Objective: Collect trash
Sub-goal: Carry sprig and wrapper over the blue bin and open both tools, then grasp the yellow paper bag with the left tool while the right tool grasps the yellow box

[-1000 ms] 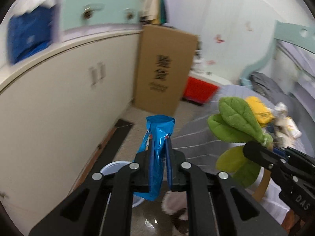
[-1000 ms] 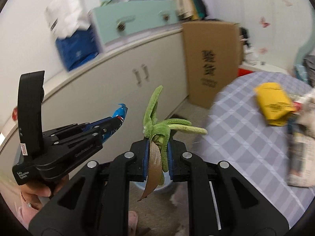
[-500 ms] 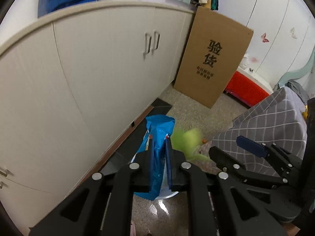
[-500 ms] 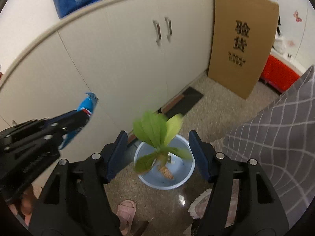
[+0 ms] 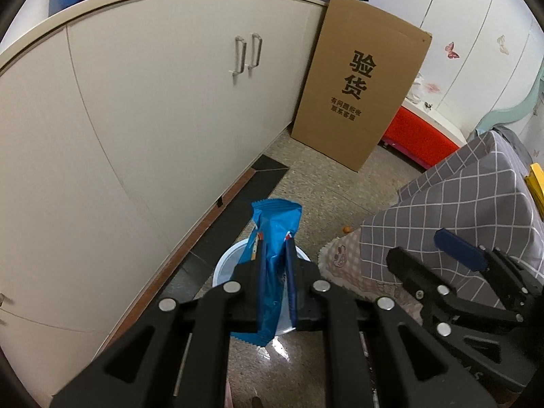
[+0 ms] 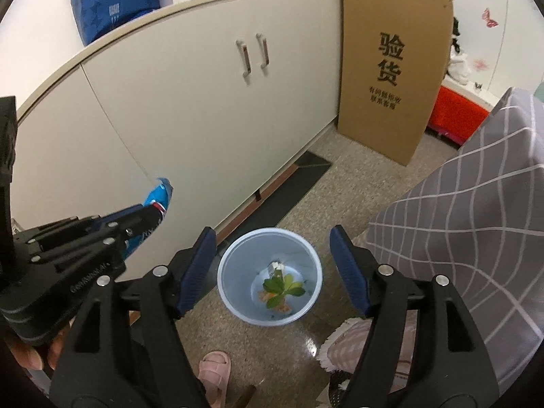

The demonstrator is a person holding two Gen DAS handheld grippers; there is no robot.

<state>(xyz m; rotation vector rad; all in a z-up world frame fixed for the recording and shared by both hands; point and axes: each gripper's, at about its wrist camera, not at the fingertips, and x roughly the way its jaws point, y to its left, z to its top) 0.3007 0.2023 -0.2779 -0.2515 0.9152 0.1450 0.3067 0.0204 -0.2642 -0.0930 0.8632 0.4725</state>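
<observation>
now left jaws on blue wrapper point(image 5: 275, 238)

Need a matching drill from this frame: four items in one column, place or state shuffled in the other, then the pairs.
Items:
1. blue wrapper
2. green leafy sprig
3. right gripper
4. cardboard box

Place or state:
A. upright on the floor, against the cabinet
B. at the bottom of the pale blue bin
C. clamped in the left gripper
D. jaws opening, nothing between them

Pairs: 1-C, 2-B, 3-D, 4-A
</observation>
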